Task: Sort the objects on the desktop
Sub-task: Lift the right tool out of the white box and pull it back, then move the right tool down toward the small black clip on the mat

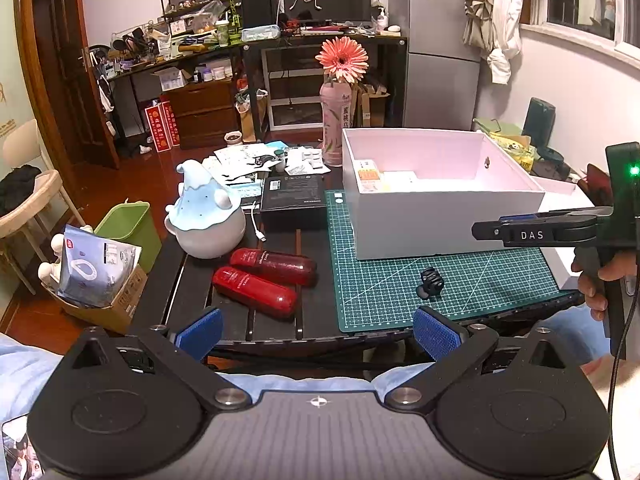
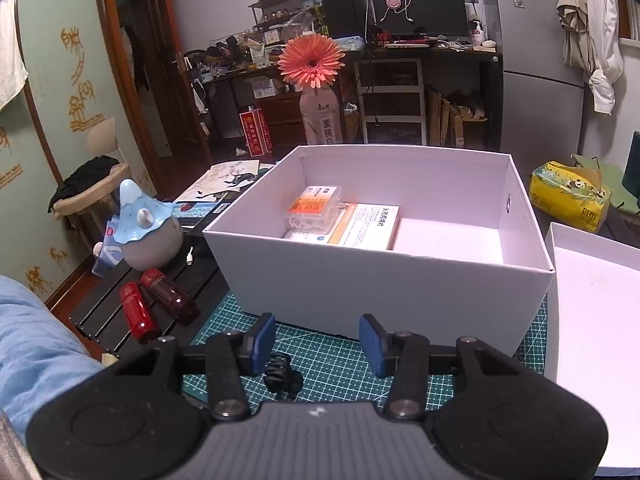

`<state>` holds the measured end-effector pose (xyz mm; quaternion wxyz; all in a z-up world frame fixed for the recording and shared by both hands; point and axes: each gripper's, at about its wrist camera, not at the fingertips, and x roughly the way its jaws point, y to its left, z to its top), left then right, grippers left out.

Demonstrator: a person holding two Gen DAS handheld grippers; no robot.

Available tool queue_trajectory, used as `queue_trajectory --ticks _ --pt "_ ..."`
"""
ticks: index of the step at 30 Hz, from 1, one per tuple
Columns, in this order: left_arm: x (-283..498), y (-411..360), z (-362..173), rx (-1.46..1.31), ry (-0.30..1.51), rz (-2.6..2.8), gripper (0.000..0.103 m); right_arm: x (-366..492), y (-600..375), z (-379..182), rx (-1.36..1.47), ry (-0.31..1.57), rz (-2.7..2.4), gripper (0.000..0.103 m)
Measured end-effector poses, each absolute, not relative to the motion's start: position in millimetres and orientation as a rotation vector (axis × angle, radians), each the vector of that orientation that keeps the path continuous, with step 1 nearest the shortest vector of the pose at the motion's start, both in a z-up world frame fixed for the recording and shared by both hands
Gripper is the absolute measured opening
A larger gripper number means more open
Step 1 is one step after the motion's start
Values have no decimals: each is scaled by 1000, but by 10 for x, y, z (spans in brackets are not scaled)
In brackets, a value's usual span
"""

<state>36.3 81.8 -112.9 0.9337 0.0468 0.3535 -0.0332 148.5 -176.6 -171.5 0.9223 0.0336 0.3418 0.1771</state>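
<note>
The left tongs (image 1: 316, 334) stand wide with nothing between their blue pads, low in the left wrist view. The right tongs (image 2: 318, 346) are partly parted and empty, above a small black ribbed plastic clip (image 2: 282, 376) lying on the green grid cutting mat (image 2: 332, 354). The open white cardboard box (image 2: 360, 280) fills the frame's centre and holds flat medicine packets (image 2: 360, 224). Two red cylindrical bottles (image 1: 264, 280) lie on the dark slatted tabletop (image 1: 192, 276), lower left.

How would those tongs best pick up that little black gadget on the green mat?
Probably from above, closing across the small black mount's ribbed middle. It sits alone on the green cutting mat, in front of the white box, so both sides are free.
</note>
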Motion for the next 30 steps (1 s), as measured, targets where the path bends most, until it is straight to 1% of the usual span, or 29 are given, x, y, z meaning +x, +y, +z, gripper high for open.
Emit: queue_trajectory --ticks 8,30 --pt "373 825 -1119 82 728 -64 103 1475 -1792 -1744 105 703 366 46" --pt "343 791 -1098 102 708 -66 103 1459 -1778 -1769 97 698 367 46"
